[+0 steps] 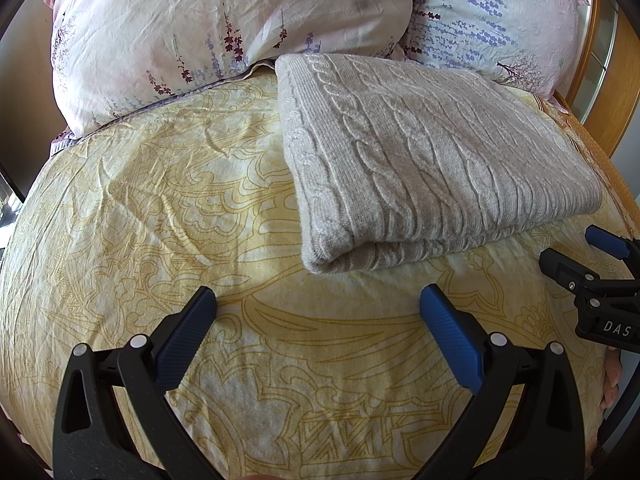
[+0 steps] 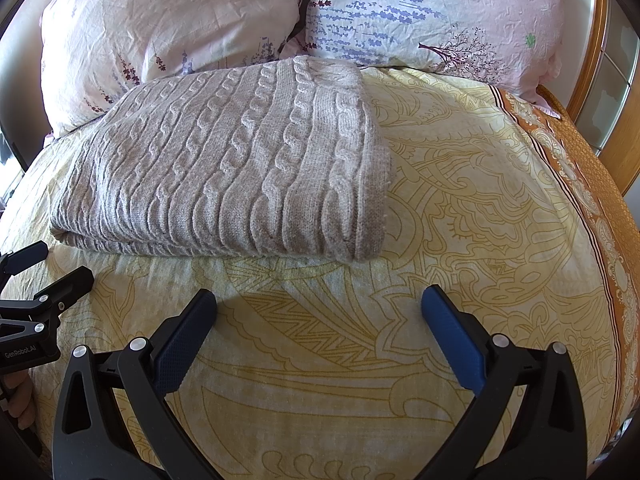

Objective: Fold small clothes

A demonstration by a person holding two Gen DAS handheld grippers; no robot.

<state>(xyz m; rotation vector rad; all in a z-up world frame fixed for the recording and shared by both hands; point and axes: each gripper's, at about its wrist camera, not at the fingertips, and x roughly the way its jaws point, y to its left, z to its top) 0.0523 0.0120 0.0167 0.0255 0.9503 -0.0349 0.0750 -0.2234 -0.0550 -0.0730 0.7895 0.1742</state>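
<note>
Folded sweater (image 1: 432, 160) lies beyond left gripper (image 1: 318, 300) and right gripper (image 2: 319, 300), both wide apart, empty.

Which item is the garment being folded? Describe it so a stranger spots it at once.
Start at the two floral pillows at the head of the bed, then come down onto the yellow patterned bedspread. The folded sweater lies just below them, the only grey cable-knit, thick and ribbed against smooth printed cotton.
</note>
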